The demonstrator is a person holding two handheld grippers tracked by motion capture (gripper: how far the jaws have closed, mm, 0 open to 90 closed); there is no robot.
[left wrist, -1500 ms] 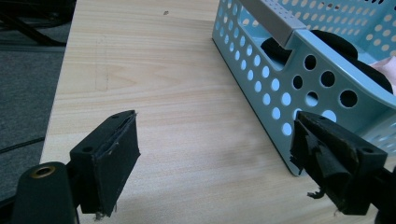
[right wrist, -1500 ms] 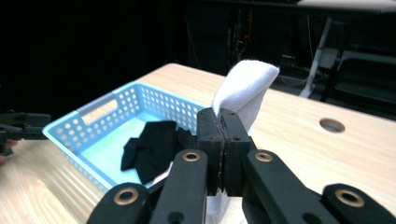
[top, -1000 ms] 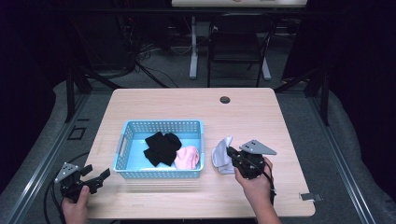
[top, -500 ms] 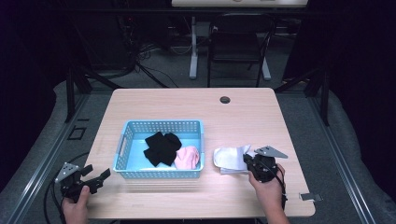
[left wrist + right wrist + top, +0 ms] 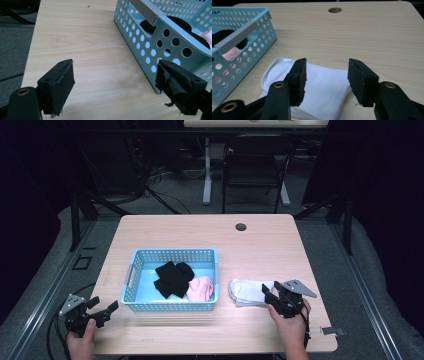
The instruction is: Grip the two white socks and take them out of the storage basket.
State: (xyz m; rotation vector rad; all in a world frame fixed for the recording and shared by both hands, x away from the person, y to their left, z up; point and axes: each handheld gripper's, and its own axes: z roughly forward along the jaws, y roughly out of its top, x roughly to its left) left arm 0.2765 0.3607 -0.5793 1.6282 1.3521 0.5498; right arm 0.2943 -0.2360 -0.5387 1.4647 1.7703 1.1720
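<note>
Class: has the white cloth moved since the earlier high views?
Yes. The white cloth now lies flat on the table, lower and farther from the basket; the right gripper just opened.

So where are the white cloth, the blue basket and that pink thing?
white cloth (image 5: 248,291), high view, on its flat middle.
blue basket (image 5: 172,253), high view, on its far rim.
pink thing (image 5: 202,287), high view, on its middle, inside the basket.

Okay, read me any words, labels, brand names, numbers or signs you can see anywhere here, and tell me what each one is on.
None: no readable text stands anywhere in these pictures.
Blue basket: perforated walls, no label or brand.
White cloth, black cloth and pink cloth: no tag or print visible.
Table: bare wood grain with a round hole, no markings.
Right tool and left tool: black jaws, no lettering.
</note>
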